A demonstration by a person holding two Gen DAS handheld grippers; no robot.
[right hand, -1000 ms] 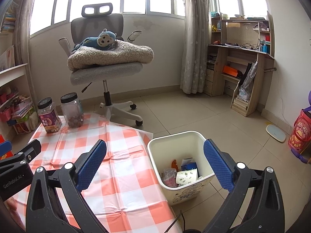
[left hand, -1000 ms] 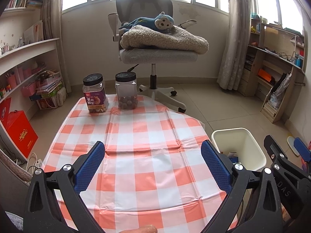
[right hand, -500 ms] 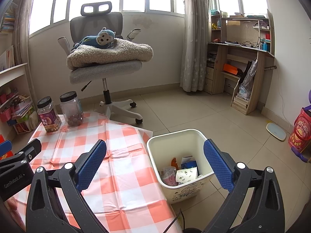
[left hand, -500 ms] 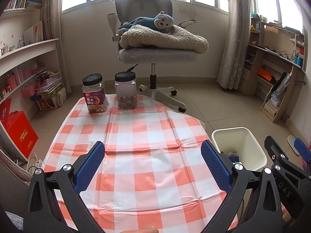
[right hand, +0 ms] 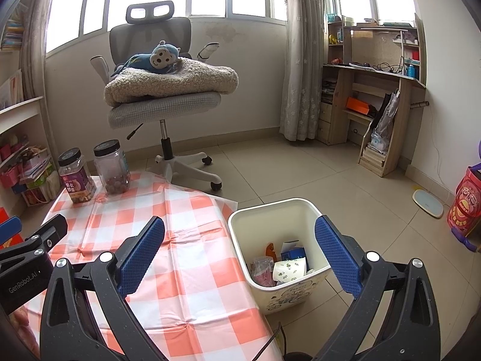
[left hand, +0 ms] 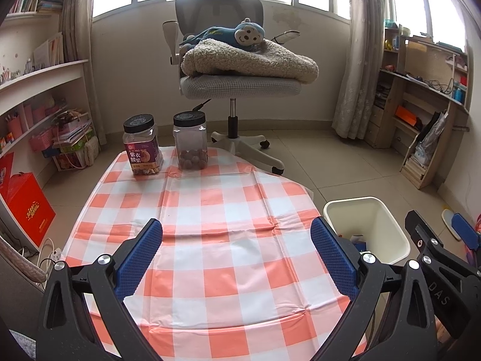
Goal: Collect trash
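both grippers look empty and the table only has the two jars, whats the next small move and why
Probably just draw both grippers back and stop. The left gripper and right gripper are open and hold nothing, the checked tablecloth carries only the two lidded jars, and the bin beside the table already holds wrappers. No loose trash shows on the cloth, so nothing seems left to pick.

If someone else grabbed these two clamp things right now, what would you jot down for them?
Left gripper: open, empty, above the checked tablecloth.
Right gripper: open, empty, over the bin, which stands on the floor beside the table.
Trash: several pieces already lie in the bin.
On the table: only two jars at the far end, lids on; they do not look like trash.
Done: no loose trash is visible on the tablecloth.
Left: probably nothing; check spots these views miss.
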